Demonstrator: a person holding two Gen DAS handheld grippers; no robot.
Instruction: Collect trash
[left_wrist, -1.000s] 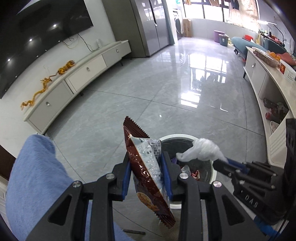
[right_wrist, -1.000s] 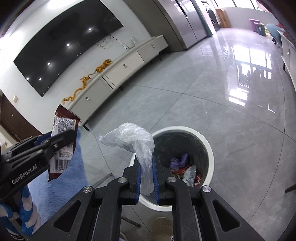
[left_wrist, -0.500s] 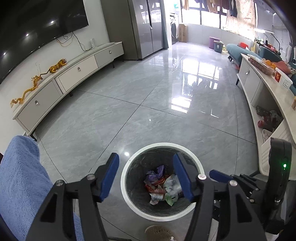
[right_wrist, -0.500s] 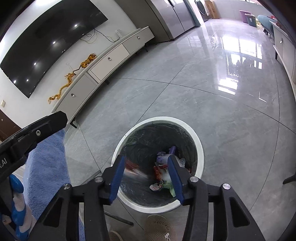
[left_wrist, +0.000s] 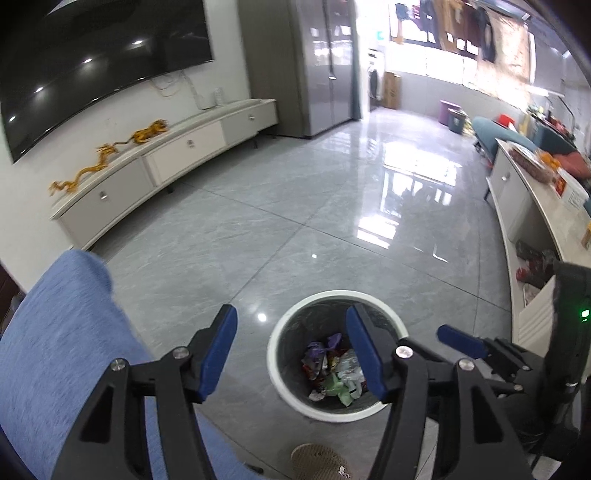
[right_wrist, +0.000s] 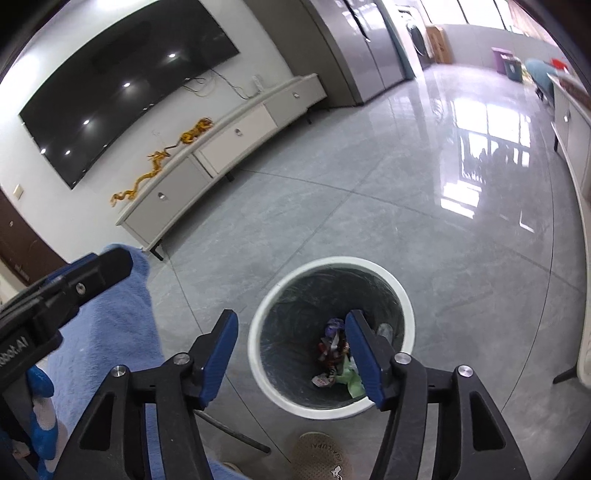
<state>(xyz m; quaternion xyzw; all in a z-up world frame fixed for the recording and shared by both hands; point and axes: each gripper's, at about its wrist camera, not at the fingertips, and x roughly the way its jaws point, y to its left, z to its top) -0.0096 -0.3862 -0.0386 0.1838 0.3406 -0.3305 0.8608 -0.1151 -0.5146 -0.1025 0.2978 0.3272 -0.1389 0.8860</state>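
1. Both tongs hang over the trash bin (left_wrist: 334, 354). The left tongs (left_wrist: 291, 350) are spread apart with nothing between them. The right tongs (right_wrist: 291, 354) are spread apart too, and have just been opening wider. Nothing is between them either.
2. The trash (left_wrist: 334, 373) lies at the bottom of the bin: a heap of crinkled wrappers, some purple, red and green. In the right view the same heap (right_wrist: 336, 358) sits low inside the dark liner.
3. The drop looks done for both. A good next move is to check that no piece hangs on the white rim (right_wrist: 328, 264). From here the rim looks bare.
4. Lift both tongs straight up before turning away, so that the blue pads (left_wrist: 364, 354) do not knock the rim and tip the bin.
5. Keep the two tongs apart from each other. In the left view the right tongs (left_wrist: 461, 341) sit close by on the right side, so move one first, then the other.
6. Mind the blue cloth (left_wrist: 55, 350) on the left and the slipper (right_wrist: 319, 458) on the floor (right_wrist: 369, 221) just below the bin.
7. Leave the tongs spread open on the way to the next piece. Where more trash lies, these views do not show.
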